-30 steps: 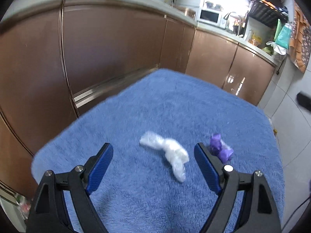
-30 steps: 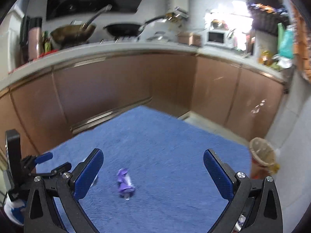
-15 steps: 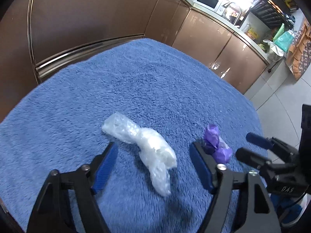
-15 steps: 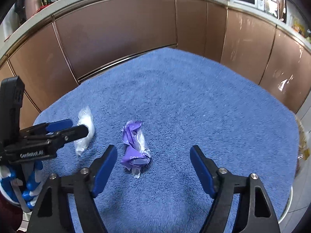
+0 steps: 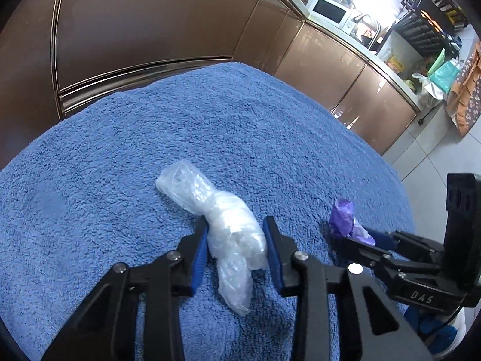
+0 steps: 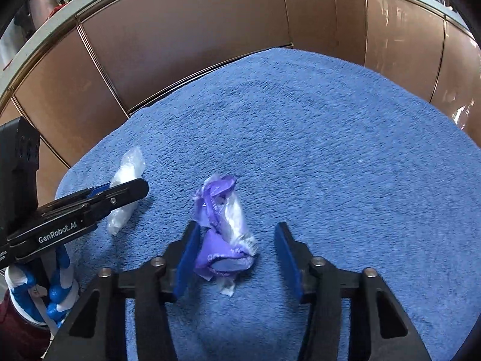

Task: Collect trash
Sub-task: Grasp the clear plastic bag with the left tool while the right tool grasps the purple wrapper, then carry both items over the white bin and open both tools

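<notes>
While flat, clear bag (image 5: pixel 221 225) | runs far-left–near-right | left hand-held gripper (image 5: pixel 236 251) astride

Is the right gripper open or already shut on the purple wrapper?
Open. The right gripper straddles the purple wrapper; only its left pad touches, with bare towel before the other.

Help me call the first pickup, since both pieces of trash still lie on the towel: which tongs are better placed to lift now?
Left. The left tongs already press both sides of the clear plastic wad. The right tongs are open around the purple wrapper, with a gap on one side.
</notes>
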Demonstrator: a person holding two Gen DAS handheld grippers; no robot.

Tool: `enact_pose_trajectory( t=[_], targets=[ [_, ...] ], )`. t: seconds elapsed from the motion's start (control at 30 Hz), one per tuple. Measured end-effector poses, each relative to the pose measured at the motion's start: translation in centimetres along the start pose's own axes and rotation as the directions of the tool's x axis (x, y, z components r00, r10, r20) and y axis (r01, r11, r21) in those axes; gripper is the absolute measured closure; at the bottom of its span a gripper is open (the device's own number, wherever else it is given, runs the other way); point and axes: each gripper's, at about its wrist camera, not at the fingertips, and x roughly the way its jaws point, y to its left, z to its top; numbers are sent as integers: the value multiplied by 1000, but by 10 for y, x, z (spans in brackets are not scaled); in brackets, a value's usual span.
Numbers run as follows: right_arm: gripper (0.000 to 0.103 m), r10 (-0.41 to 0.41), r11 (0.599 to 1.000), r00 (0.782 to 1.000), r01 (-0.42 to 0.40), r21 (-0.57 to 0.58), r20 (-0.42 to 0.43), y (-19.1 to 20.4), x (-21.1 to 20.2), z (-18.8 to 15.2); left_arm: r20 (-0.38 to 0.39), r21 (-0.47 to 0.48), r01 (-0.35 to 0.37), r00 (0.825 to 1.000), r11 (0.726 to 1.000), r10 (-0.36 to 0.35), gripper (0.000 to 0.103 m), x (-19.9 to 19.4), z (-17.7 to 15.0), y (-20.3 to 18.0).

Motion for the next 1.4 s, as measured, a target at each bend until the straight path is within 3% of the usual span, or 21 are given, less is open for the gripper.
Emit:
enact_pose_trajectory(
  t=[0.03,0.23,0.5,0.7,1.07,1.4],
  targets=[
    [70,5,1000,1000,-5,2,2,1,0,0,1,-1,1,1000,1000,-1,70,0,-1,1],
    [73,5,1000,999,-5,11,45,4,-18,-5,8,-1,-7,1000,1000,7,71,-3,-2,0],
    [73,-45,999,989,41,30,144,9,-83,-22,31,46,-84,996,995,83,72,-12,-4,-14],
    [73,-122,991,962,102,90,244,4,-145,-45,133,147,-62,990,987,42,72,-67,-10,-62],
    [73,-245,963,873,168,210,422,3,-255,-101,331,384,-73,942,920,-63,72,-179,-47,-162],
    [73,-365,928,769,253,273,525,12,-327,-136,371,498,-58,916,865,-152,72,-218,-73,-227]
  ],
)
